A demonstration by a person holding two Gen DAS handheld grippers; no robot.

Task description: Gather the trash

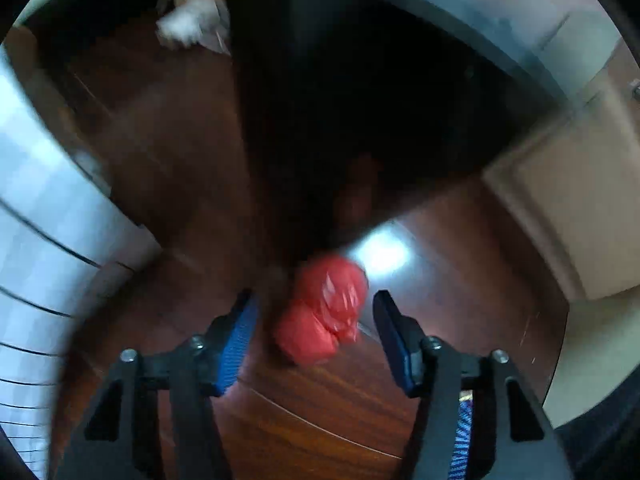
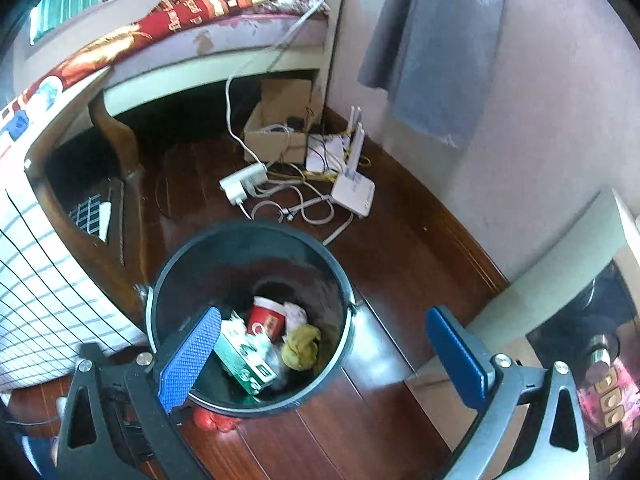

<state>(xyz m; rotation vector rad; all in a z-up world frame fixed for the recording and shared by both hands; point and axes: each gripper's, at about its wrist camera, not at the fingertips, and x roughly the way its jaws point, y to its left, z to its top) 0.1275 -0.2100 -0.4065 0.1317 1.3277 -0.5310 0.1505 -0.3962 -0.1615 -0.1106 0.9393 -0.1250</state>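
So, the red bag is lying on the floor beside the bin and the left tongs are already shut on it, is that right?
Not quite: the left tongs are open, with the red bag lying between the blue pads untouched, as the left wrist view shows. The rest holds: the bag lies on the floor beside the bin, seen in the right wrist view.

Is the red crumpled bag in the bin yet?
Out. The red crumpled bag lies on the wooden floor beside the bin, between the left gripper's open fingers.
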